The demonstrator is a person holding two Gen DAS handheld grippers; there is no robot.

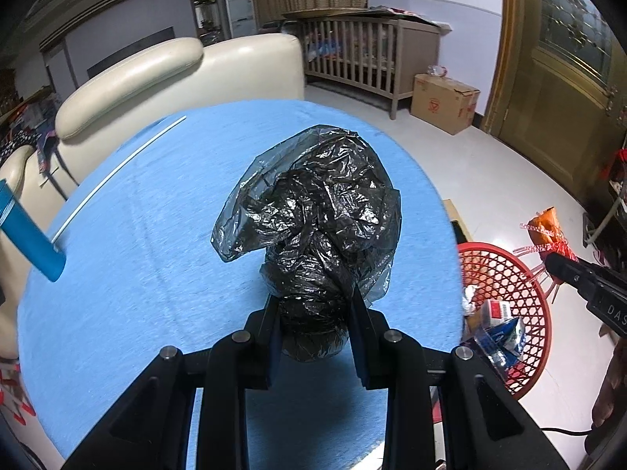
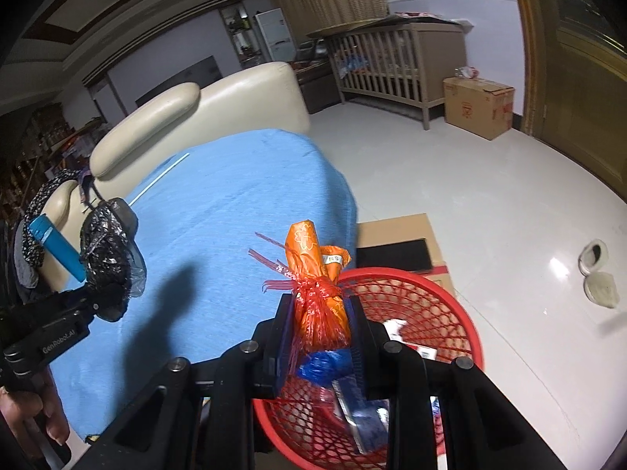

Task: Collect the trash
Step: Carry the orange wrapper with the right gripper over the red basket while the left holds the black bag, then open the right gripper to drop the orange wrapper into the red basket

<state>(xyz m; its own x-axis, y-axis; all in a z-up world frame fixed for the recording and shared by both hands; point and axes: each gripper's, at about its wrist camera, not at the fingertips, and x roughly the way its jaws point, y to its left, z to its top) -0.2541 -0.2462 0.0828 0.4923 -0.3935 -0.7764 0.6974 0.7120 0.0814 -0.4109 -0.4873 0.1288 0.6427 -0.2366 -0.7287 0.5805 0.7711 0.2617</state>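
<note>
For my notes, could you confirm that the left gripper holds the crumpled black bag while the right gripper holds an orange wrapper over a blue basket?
Nearly: the basket is red, as the right wrist view shows. The left gripper does hold the black bag, and the right gripper holds the orange wrapper over it.

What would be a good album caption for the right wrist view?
Right tool clamps an orange wrapper bundle above the red basket, beside the blue table.

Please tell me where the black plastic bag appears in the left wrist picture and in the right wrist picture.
Left wrist: black bag at centre, clamped by the left gripper.
Right wrist: bag at far left, in that same gripper, above the blue cloth.
Shared landmark: red basket.
</note>
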